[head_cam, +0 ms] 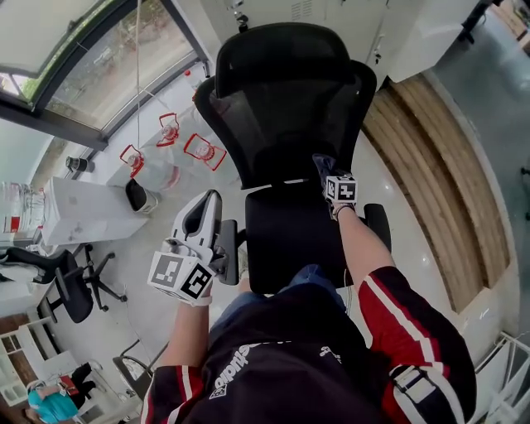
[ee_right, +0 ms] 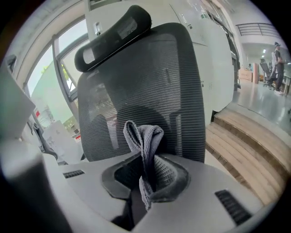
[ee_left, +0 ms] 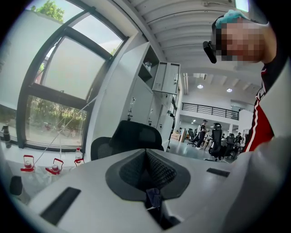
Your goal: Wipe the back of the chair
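Observation:
A black mesh office chair stands in front of me, its back [head_cam: 290, 108] facing me below the headrest [head_cam: 281, 50] and above the seat [head_cam: 294, 236]. My right gripper [head_cam: 325, 166] is shut on a grey cloth [ee_right: 145, 141], which sticks up folded between the jaws. It is held close to the lower right part of the mesh back [ee_right: 150, 86]; whether the cloth touches the mesh is unclear. My left gripper [head_cam: 211, 199] hangs left of the seat, apart from the chair [ee_left: 132, 136], its jaws closed with no cloth in them.
A white table [head_cam: 91, 211] with red-handled bottles [head_cam: 203, 149] stands at the left under the window. Wooden steps [head_cam: 439, 166] run along the right. White cabinets [head_cam: 331, 16] stand behind the chair. Another office chair [head_cam: 70, 290] is at the lower left.

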A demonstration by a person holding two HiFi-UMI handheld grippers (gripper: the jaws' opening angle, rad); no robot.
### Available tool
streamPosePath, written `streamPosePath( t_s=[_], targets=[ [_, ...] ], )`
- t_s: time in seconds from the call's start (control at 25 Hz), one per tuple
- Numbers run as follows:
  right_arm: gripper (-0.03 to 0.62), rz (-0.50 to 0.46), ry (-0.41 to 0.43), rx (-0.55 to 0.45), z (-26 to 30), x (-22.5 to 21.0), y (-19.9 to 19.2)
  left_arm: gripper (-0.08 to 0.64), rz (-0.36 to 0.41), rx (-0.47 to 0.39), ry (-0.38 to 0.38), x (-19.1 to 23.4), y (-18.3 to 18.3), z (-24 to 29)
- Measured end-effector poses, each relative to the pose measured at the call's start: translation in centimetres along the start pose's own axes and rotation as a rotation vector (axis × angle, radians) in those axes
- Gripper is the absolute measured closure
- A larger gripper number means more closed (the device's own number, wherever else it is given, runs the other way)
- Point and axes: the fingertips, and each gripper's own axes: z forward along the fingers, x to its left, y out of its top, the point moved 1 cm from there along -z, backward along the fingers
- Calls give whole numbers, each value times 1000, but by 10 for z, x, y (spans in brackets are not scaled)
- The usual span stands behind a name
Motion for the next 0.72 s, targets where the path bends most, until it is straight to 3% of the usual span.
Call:
streamPosePath(
  t_s=[0.44,0.72],
  targets=[
    [535,27,-66,-1,-40,-81,-4,535,-3,-5,-73,-51,-6,34],
    [535,51,-88,-24,-68,-105,-4,535,35,9,-104,-73,-5,38]
  ],
)
